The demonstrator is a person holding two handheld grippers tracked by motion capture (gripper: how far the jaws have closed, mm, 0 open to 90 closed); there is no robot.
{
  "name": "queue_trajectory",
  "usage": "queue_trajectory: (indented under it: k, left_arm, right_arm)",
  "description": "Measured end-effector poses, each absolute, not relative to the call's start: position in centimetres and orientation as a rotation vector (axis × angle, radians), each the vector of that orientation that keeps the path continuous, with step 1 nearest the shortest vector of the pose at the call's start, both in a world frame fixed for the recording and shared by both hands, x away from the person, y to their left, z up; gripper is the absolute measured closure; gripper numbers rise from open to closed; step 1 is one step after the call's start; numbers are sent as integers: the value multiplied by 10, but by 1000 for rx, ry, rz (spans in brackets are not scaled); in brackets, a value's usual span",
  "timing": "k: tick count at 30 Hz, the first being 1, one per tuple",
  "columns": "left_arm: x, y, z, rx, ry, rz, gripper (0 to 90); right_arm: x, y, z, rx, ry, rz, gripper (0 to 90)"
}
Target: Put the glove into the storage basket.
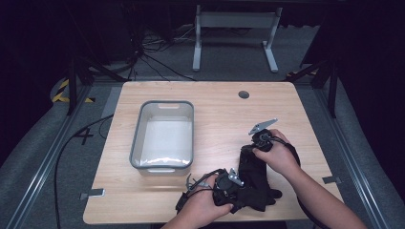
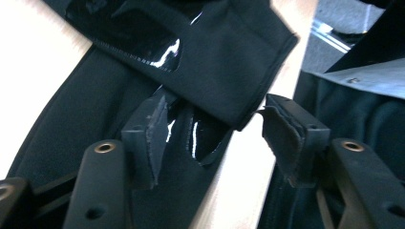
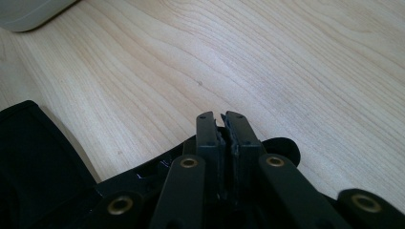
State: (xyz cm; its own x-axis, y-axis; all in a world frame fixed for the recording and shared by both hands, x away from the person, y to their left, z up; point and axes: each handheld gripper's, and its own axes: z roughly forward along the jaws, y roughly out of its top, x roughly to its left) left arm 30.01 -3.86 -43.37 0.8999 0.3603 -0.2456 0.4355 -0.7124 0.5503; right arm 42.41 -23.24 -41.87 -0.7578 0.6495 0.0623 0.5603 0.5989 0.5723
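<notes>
Lying near the front edge of the wooden table, a black garment sits under both hands, well right of the grey bin. The left gripper has its 2 jaws spread wide, straddling a folded cloth strap with glossy patches, gripping nothing. The right gripper has its jaws pressed together at the garment's far end; it seems to pinch cloth, though the view is too poor to be sure.
</notes>
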Motion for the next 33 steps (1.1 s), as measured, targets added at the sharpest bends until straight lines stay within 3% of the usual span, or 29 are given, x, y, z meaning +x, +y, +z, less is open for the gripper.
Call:
queue_trajectory:
  k: [5, 14, 17, 21, 22, 23, 26, 33]
  left_arm:
    - [300, -44, -441, 2464, 577, -149, 374]
    - [299, -51, -442, 2471, 570, -143, 394]
    - [300, -50, -442, 2467, 580, -142, 451]
    - [300, -49, -440, 2428, 570, -160, 628]
    - [300, -48, -439, 2436, 562, -162, 721]
    - [299, -48, -438, 2430, 561, -164, 721]
    - [296, -48, -433, 2432, 541, -167, 853]
    - [294, -46, -424, 2415, 519, -147, 878]
  right_arm:
    - [425, -234, -420, 1033, 2664, 893, 855]
    - [426, -234, -422, 1047, 2655, 900, 854]
    - [426, -234, -420, 1048, 2647, 903, 854]
    - [426, -236, -419, 1053, 2642, 906, 854]
    - [425, -237, -418, 1056, 2635, 905, 854]
    - [425, -237, -418, 1056, 2635, 905, 854]
    - [424, -239, -417, 1060, 2626, 907, 854]
    - [423, -245, -410, 1059, 2618, 920, 855]
